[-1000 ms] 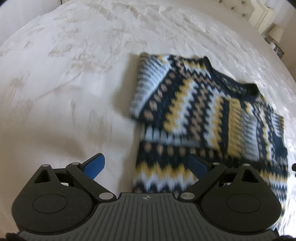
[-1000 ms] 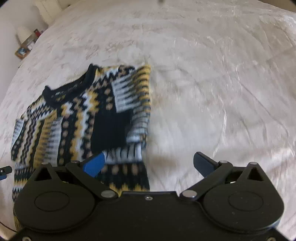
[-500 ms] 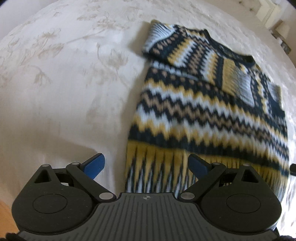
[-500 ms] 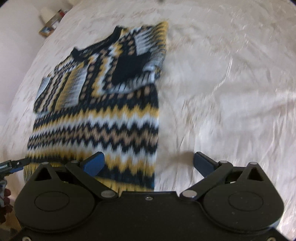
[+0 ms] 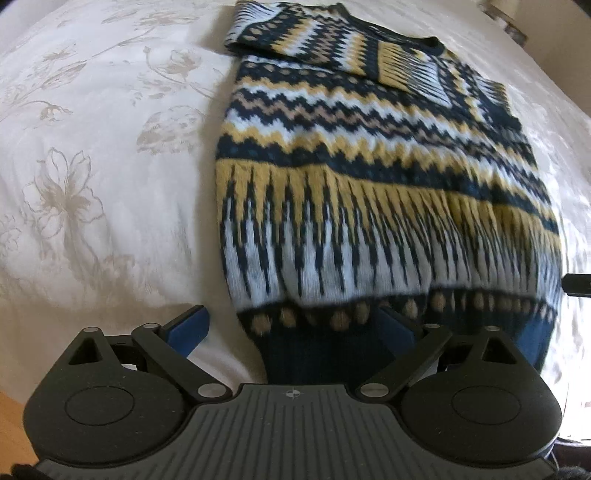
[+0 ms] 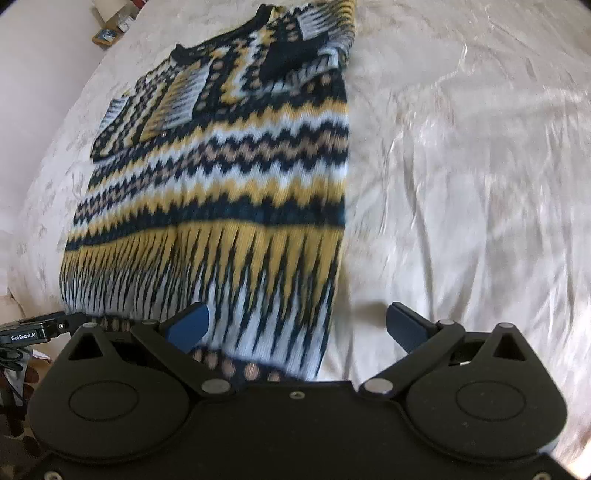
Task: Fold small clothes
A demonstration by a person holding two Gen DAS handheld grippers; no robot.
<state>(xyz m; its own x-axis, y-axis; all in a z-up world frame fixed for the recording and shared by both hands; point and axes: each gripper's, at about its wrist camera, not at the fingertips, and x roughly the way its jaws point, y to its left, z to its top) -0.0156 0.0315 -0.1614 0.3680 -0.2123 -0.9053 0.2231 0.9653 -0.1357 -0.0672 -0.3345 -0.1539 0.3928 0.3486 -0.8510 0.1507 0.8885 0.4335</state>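
Note:
A small knitted sweater (image 5: 369,155) (image 6: 229,155) in navy, yellow, white and tan zigzags lies flat on the bed, both sleeves folded in across the chest. Its navy hem points toward me. My left gripper (image 5: 295,328) is open over the hem's left corner, the left finger above the bedspread and the right finger above the knit. My right gripper (image 6: 299,326) is open over the hem's right corner, left finger above the knit, right finger above the bedspread. Neither holds any cloth. Whether the fingers touch the sweater is unclear.
The sweater rests on a white bedspread (image 5: 92,155) (image 6: 461,166) with a pale flower pattern. A bedside stand with small items (image 6: 110,22) shows at the far left. A strip of wooden floor (image 5: 11,424) lies below the bed edge. The other gripper's tip (image 6: 37,328) pokes in at left.
Both grippers drew back from the sweater's chest down to its hem over the last second. The sweater stayed put. Both stayed open.

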